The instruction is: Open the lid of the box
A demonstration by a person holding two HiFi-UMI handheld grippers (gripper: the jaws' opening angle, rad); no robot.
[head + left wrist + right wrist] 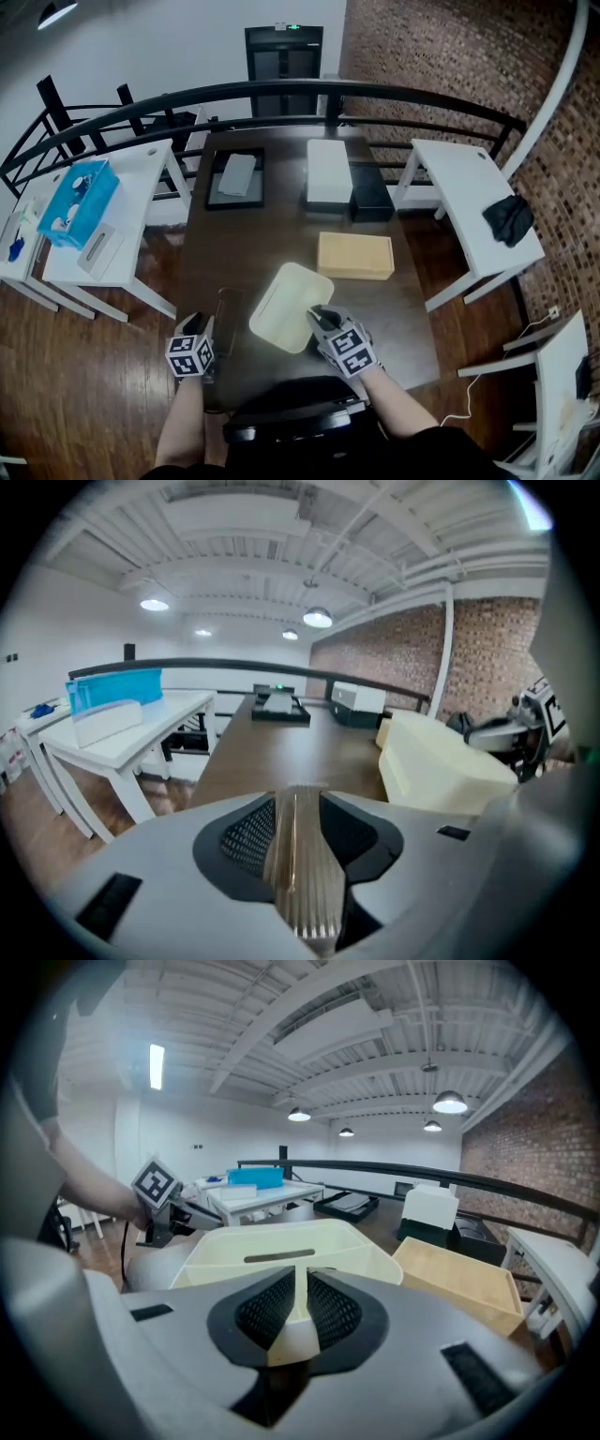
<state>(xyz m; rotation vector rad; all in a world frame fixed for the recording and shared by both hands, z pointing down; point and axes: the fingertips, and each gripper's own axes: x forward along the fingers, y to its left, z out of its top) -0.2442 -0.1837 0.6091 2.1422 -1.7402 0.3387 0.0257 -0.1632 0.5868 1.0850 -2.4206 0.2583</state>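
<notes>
Cream lid [286,309] hollow side up | right tongs [302,1302] clamped on its rim | left tongs [296,836] clenched together

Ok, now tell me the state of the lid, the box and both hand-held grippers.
Cream lid: hollow side up, rim gripped at its near edge.
Wooden box: lying flat, untouched, apart from the cream lid.
Right hand-held gripper: shut on the cream lid's rim.
Left hand-held gripper: jaws together, nothing between them.
</notes>
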